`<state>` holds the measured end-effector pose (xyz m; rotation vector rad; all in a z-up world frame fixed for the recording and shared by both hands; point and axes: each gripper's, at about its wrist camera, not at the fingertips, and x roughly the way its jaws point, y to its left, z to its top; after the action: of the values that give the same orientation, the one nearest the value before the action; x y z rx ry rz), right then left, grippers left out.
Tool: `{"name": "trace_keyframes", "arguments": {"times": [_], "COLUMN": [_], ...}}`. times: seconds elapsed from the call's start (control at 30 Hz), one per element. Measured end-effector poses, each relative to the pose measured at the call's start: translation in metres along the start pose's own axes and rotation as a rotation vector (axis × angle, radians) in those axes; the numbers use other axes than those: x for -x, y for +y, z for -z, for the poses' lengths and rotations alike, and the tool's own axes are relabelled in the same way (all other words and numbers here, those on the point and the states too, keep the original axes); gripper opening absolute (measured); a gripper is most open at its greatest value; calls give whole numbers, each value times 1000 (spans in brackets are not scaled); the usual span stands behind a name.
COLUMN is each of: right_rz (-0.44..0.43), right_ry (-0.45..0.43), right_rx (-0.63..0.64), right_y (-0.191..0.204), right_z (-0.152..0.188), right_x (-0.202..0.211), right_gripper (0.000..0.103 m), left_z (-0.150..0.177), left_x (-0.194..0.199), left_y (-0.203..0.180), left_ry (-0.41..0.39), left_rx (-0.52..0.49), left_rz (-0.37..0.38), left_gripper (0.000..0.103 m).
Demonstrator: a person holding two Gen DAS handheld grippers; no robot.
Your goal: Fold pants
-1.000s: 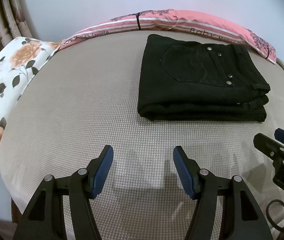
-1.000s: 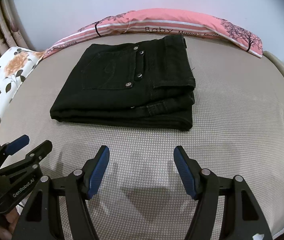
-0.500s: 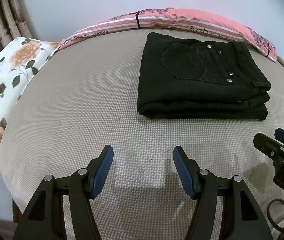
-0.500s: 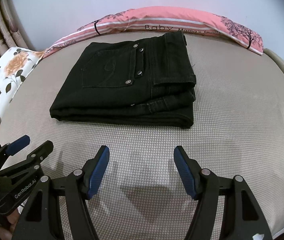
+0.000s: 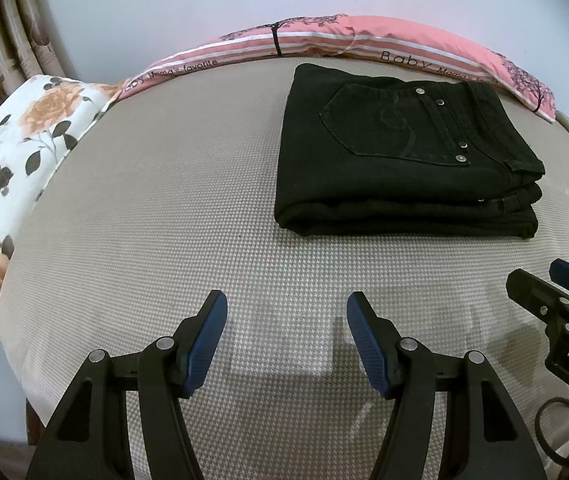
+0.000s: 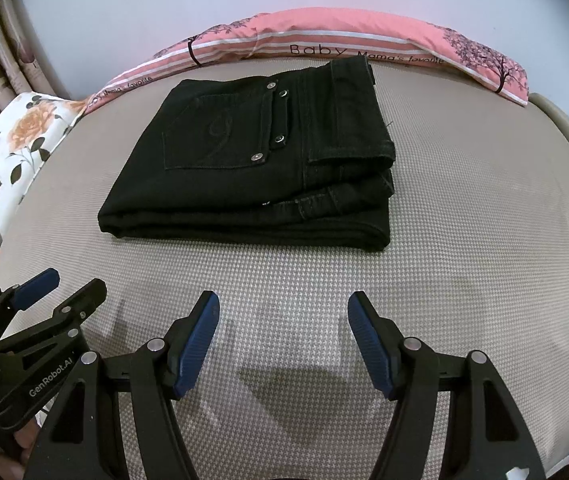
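Item: black pants (image 6: 252,168), denim by appearance, laid in a compact folded stack toward the far side of a beige textured mattress (image 5: 156,240), back pocket and rivets uppermost. Handling is judged as soft yet fairly heavy and thick for cloth, not fragile, not slippery; the layers are likely to slide apart unless pinched together. Hold is best taken at the stacked near edge or at the waistband corner on the right. The left gripper (image 5: 286,338) and the right gripper (image 6: 283,340) are both held with jaws apart and nothing between them, over bare mattress, well short of the stack. Surroundings: a pink striped pillow (image 6: 348,40) just behind the pants; a floral pillow (image 5: 16,144) at the left edge. Nothing is seen to obstruct the approach.
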<state>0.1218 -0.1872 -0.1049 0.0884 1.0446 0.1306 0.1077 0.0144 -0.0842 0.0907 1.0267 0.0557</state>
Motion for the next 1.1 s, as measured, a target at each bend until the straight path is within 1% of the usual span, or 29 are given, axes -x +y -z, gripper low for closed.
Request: {"name": "trace_keyframes", "arguments": {"times": [0.63,1.1], "right_rz": [0,-2], "right_ry": [17,21], "right_rx": [-7,-10], "right_y": [-2,-3], "right_z": [2,3], "right_x": [-4,-5], "right_gripper": [64,64], "left_z": [1,1], "left_x": [-1,-2], "left_y": [0,-2], "left_ry": [-2,-1], "left_rx": [-14,-13], "left_rz": [-11,2], "left_gripper": [63,63]}}
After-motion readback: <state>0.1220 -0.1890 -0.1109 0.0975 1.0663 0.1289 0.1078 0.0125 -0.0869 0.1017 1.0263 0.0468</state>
